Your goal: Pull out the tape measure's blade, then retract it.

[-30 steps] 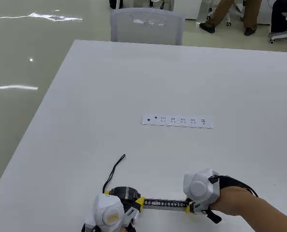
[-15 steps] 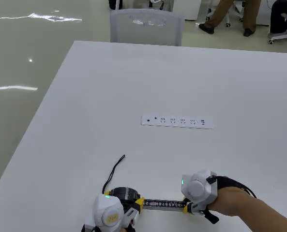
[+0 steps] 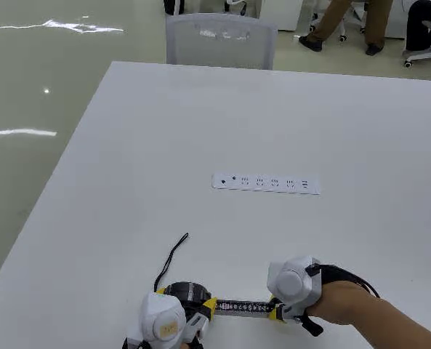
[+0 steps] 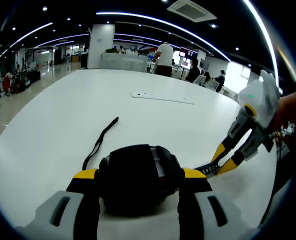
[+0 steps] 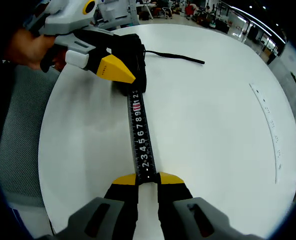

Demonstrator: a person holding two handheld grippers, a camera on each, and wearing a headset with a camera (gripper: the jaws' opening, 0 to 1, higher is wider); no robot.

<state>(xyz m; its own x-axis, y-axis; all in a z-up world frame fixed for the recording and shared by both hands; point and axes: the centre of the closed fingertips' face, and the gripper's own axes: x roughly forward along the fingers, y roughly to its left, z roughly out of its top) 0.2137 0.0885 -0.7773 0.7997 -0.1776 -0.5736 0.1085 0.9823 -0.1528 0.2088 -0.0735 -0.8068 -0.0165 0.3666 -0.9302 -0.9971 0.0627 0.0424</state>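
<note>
Tape measure case [image 4: 138, 177]: black, resting on the white table [image 3: 200, 123]. It is placed on the near side of the power strip [image 3: 266, 182], well apart from it and somewhat to its left.

The case is clamped by the left gripper [image 4: 138, 175], with one yellow-tipped jaw pressed on either flank.

Blade [image 5: 140, 135]: drawn out a short length from the case and laid flat on the table, roughly parallel to the power strip's long side. Numerals from 2 up past 9 can be read in the right gripper view.

The blade's free end is pinched by the right gripper [image 5: 148, 178]. Its jaws are narrowed onto the tip, with no gap seen beside the steel.

A black wrist strap [image 3: 171, 254] is attached to the case and lies loose on the table, trailing toward the power strip but ending well short of it.

A grey chair [image 3: 219, 40] is seen beyond the power strip, at the table's far edge.
</note>
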